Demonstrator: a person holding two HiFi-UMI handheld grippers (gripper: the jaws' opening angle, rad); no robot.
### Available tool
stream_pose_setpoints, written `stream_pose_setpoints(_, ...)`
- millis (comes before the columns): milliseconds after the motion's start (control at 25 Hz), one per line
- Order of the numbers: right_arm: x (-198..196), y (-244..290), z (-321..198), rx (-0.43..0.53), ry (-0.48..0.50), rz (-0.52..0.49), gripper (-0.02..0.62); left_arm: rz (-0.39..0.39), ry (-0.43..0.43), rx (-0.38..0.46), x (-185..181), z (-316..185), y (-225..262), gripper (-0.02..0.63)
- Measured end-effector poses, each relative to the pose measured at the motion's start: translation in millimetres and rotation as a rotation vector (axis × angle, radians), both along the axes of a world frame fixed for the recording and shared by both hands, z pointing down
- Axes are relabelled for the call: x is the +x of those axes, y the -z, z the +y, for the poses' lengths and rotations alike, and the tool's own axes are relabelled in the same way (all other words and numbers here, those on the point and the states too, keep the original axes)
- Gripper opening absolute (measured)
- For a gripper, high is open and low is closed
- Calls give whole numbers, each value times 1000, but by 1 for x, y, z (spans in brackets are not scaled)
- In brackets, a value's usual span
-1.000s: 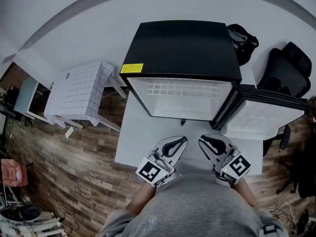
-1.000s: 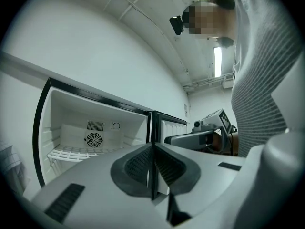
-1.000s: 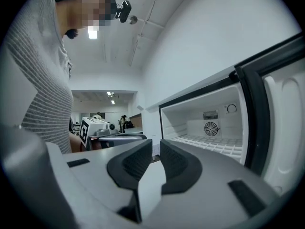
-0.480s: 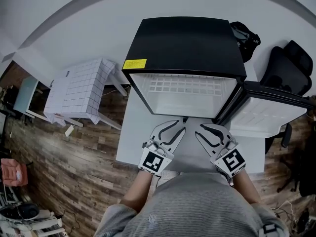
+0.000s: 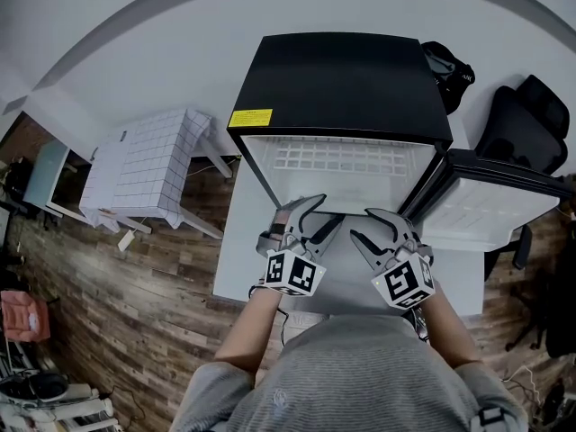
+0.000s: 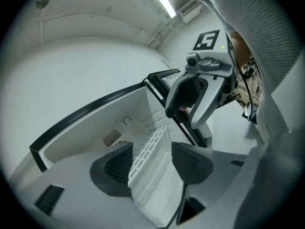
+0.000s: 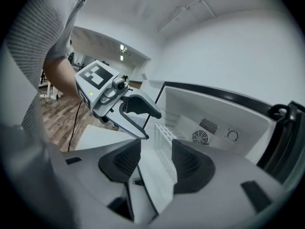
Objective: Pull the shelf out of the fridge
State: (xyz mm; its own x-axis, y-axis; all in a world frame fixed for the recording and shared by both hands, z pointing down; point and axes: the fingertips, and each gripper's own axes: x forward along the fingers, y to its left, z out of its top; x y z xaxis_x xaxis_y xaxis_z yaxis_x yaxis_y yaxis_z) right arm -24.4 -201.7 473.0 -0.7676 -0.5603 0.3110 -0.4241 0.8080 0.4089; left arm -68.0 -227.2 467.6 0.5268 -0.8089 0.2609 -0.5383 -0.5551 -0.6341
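Both my grippers are at the front of the shelf, with their jaws wide.

I see the small black fridge with a white inside standing on a white table, and its door is swung open to the right. The flat white plastic shelf with a grid of holes at the back lies inside the fridge. My left gripper and my right gripper sit side by side at the front of the shelf, near each other. Both have just been opening their jaws, and now both stand wide apart. In each gripper view the shelf's front edge runs between the two jaws, but the pads do not squeeze it.
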Motion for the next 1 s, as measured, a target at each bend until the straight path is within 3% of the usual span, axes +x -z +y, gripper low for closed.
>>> stream_pose_setpoints(200,2,-22,-23,68,-84,168,212,-220,35,67,-10,-23,-13,258)
stream_pose_setpoints(400,7,-37,-46,201,-186,331,212,-429,74,139,-17,-42,-26,259)
stream_pose_setpoints(680,-4,-59,-61,264,-236,454,212,-503,88,170,-16,-57,-39,273)
stream_pose_setpoints(840,-10,-62,-69,299,-240,493,212,-579,65,196,-20,-64,-45,285)
stream_pose_setpoints(1000,-12,-64,-83,344,-271,553,212,-652,97,217,-29,-76,-52,287)
